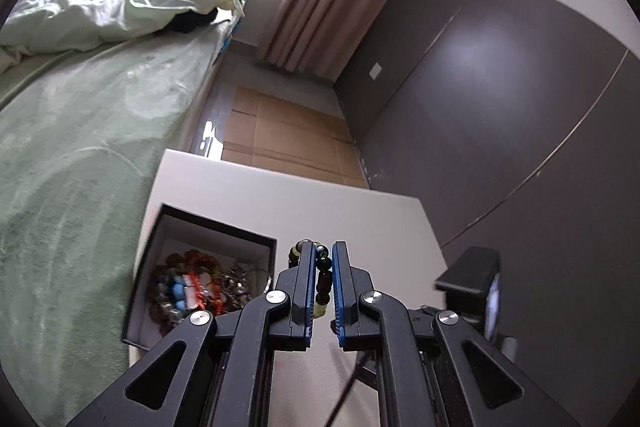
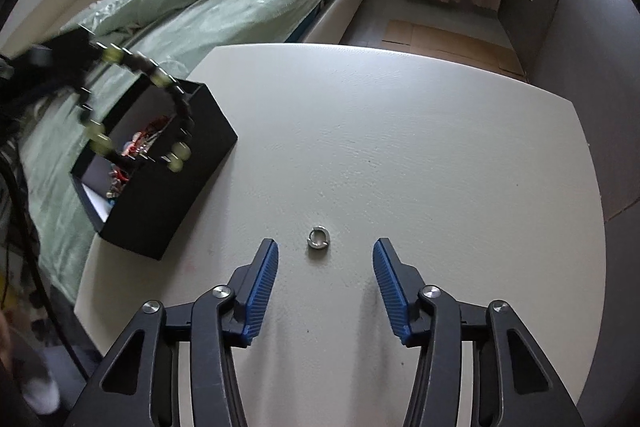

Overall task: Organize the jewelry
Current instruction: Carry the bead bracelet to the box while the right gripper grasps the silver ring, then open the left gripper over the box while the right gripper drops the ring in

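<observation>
My left gripper (image 1: 323,247) is shut on a bead bracelet (image 1: 323,281) of dark and pale green beads. In the right wrist view the bracelet (image 2: 176,99) hangs in a loop above the black jewelry box (image 2: 160,187). The box (image 1: 216,227) is open, with several bracelets and trinkets (image 1: 192,287) inside. My right gripper (image 2: 325,247) is open, low over the white table (image 2: 400,147). A small silver ring (image 2: 318,237) lies on the table between and just ahead of its fingertips.
The box stands at the table's left edge, next to a bed with a green cover (image 2: 200,7). A dark wall (image 1: 500,107) is on the right, with cardboard on the floor (image 1: 280,135) beyond the table. My right gripper's body (image 1: 472,275) shows in the left wrist view.
</observation>
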Motion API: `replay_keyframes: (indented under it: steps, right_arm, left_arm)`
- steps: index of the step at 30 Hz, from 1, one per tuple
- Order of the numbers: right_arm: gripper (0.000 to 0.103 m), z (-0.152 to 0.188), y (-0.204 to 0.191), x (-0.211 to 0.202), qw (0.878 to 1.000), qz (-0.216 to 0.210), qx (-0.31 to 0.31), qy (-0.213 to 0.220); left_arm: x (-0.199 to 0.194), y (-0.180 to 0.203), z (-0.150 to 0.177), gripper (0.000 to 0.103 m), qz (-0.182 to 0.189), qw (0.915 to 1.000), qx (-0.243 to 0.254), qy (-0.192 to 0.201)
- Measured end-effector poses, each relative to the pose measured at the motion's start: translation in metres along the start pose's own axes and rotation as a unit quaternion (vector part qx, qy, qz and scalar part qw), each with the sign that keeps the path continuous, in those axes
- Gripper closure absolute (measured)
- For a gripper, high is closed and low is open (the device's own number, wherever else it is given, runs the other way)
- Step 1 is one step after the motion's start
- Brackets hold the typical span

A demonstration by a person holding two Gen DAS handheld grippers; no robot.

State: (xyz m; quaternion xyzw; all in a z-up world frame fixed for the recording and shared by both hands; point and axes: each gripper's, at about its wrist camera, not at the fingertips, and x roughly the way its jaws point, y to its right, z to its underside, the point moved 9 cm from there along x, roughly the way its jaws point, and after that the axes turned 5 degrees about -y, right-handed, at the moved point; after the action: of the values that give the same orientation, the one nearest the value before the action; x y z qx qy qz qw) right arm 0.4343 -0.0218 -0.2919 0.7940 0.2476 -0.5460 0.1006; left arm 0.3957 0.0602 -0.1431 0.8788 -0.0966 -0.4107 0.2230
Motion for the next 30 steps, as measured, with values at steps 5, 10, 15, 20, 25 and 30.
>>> replay_keyframes:
  steps: [5,10,15,20,25,30]
  right_arm:
    - [0.072,0.002,-0.007,0.007,1.000,0.016,-0.015,-0.010]
    - [0.089,0.003,-0.010,0.006,0.999,0.042,-0.027,-0.010]
    - [0.089,-0.001,-0.012,-0.002,0.999,0.029,-0.015,-0.002]
    - [0.089,-0.014,-0.011,-0.026,0.999,0.005,0.013,0.038]
    - [0.089,-0.027,-0.017,-0.049,0.996,-0.022,0.033,0.077]
    - [0.089,-0.044,-0.040,-0.075,0.990,-0.061,0.036,0.122]
  left_arm:
    - [-0.020,-0.008,-0.007,0.095,-0.008,0.9998,0.001,0.020]
    - [-0.025,-0.024,-0.005,0.095,-0.016,0.9997,-0.008,0.018]
    - [-0.021,-0.042,-0.002,0.095,-0.024,0.9993,-0.028,0.006]
    - [-0.015,-0.058,0.003,0.084,-0.038,0.9981,-0.045,-0.016]
    - [-0.022,-0.068,0.004,0.045,-0.045,0.9973,-0.057,-0.002]
    - [-0.029,-0.081,0.008,0.045,-0.053,0.9958,-0.075,0.003]
